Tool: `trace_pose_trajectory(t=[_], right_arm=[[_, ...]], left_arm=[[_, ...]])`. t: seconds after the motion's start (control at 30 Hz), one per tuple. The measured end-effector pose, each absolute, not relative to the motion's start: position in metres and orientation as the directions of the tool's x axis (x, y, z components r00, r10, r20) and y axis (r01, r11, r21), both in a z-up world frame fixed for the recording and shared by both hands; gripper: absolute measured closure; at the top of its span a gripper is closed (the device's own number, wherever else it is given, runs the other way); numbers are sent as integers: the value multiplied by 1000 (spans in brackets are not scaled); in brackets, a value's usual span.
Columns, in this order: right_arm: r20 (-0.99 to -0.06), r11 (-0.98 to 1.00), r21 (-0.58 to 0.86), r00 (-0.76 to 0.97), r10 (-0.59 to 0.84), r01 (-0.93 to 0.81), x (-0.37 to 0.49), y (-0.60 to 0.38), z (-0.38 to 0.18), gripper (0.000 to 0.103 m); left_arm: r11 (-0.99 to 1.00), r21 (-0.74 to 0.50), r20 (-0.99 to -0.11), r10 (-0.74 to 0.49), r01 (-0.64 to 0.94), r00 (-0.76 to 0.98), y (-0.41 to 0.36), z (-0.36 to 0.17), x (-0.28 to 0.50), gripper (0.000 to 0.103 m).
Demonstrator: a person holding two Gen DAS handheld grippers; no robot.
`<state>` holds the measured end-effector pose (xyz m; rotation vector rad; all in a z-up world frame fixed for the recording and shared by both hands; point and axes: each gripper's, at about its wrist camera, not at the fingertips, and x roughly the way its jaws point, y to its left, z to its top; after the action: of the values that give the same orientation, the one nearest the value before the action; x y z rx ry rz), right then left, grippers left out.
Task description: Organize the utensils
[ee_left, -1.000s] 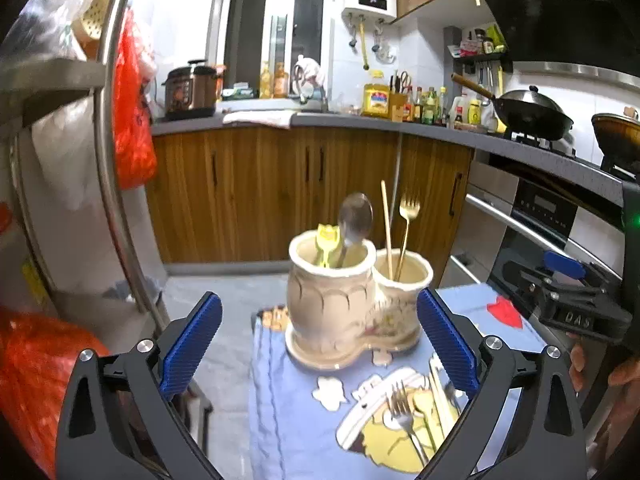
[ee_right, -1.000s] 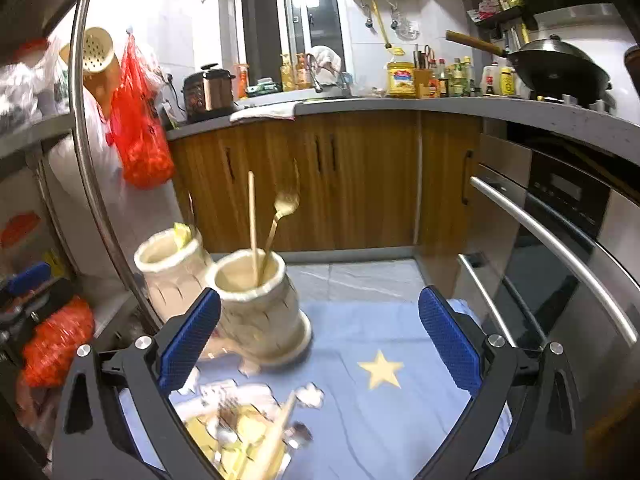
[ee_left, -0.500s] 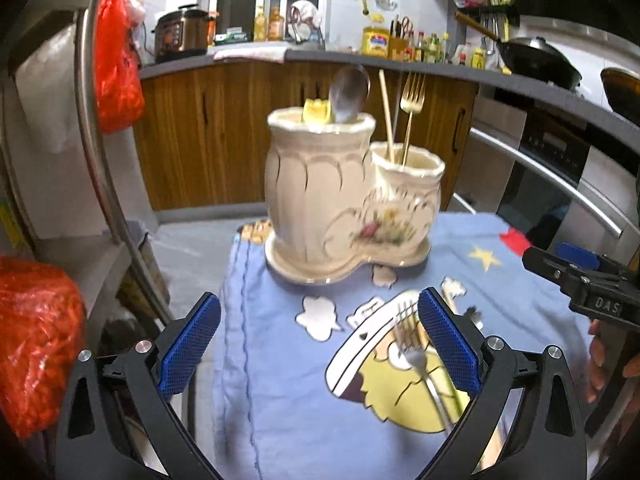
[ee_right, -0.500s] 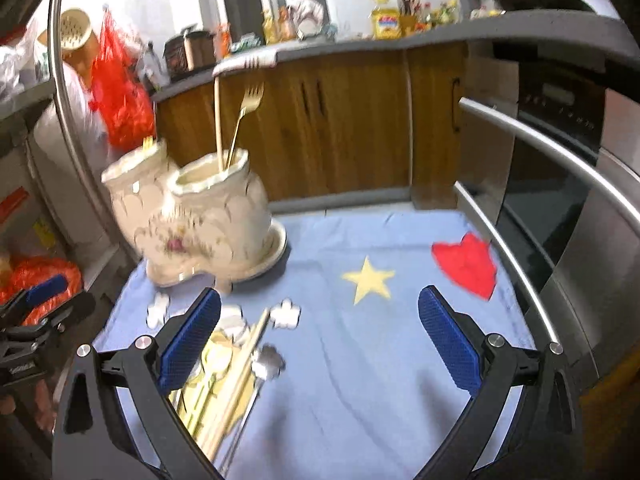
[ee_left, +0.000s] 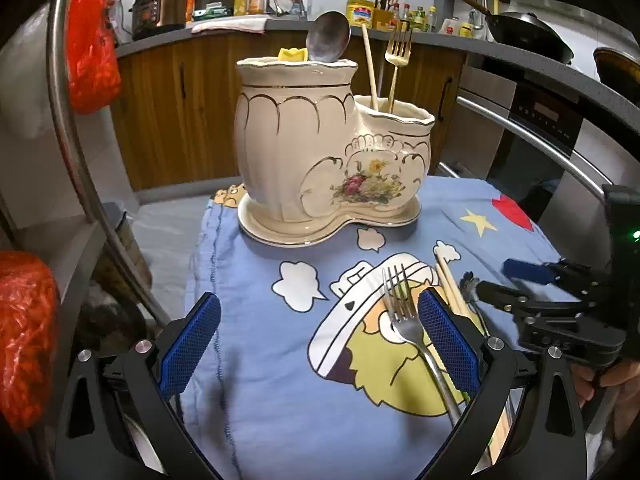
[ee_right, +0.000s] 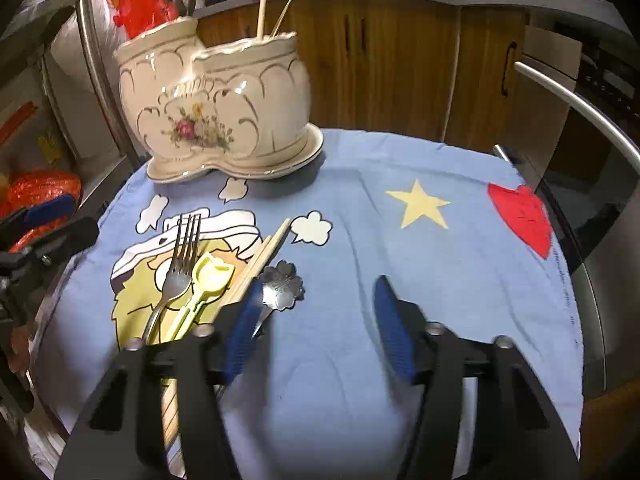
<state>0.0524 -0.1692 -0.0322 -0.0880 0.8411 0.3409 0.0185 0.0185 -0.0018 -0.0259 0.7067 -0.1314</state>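
Observation:
A cream ceramic two-pot holder [ee_left: 320,152] [ee_right: 216,108] stands at the far side of the blue cloth [ee_left: 280,400]. Its tall pot holds a silver spoon [ee_left: 329,36] and a yellow utensil. Its low pot holds a chopstick and a gold fork [ee_left: 398,56]. On the cloth lie a silver fork [ee_left: 404,320] [ee_right: 180,264], a yellow plastic spoon [ee_right: 212,276], chopsticks [ee_right: 260,264] and a flower-shaped spoon [ee_right: 282,284]. My left gripper [ee_left: 318,344] is open low over the cloth, left of the fork. My right gripper [ee_right: 316,332] is closing over bare cloth, its left finger beside the flower spoon's handle.
Wooden kitchen cabinets [ee_left: 180,112] and a steel oven handle [ee_right: 580,112] lie behind and right of the table. A metal rail [ee_left: 76,160] and red bags [ee_left: 92,48] sit at the left. Bare blue cloth with a star [ee_right: 420,204] spreads to the right.
Both grippers have sunk and tipped down toward the cloth, so the holder and loose utensils loom larger. The right gripper's jaws have narrowed from wide open.

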Motion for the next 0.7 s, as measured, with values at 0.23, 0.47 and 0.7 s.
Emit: trace_pose_trajectory(t=[0.23, 0.47, 0.7], right_arm=[[-763, 920, 52, 579, 287, -387, 59, -155, -35, 71], [-764, 913, 54, 572, 299, -405, 63, -149, -36, 80], [-754, 910, 109, 563, 338, -400, 64, -153, -35, 94]], left_arm=[[991, -54, -653, -129, 124, 746, 13, -4, 20, 5], [991, -50, -660, -128, 126, 740, 11, -7, 22, 5], [991, -38, -670, -119, 126, 733, 8, -11, 25, 5]])
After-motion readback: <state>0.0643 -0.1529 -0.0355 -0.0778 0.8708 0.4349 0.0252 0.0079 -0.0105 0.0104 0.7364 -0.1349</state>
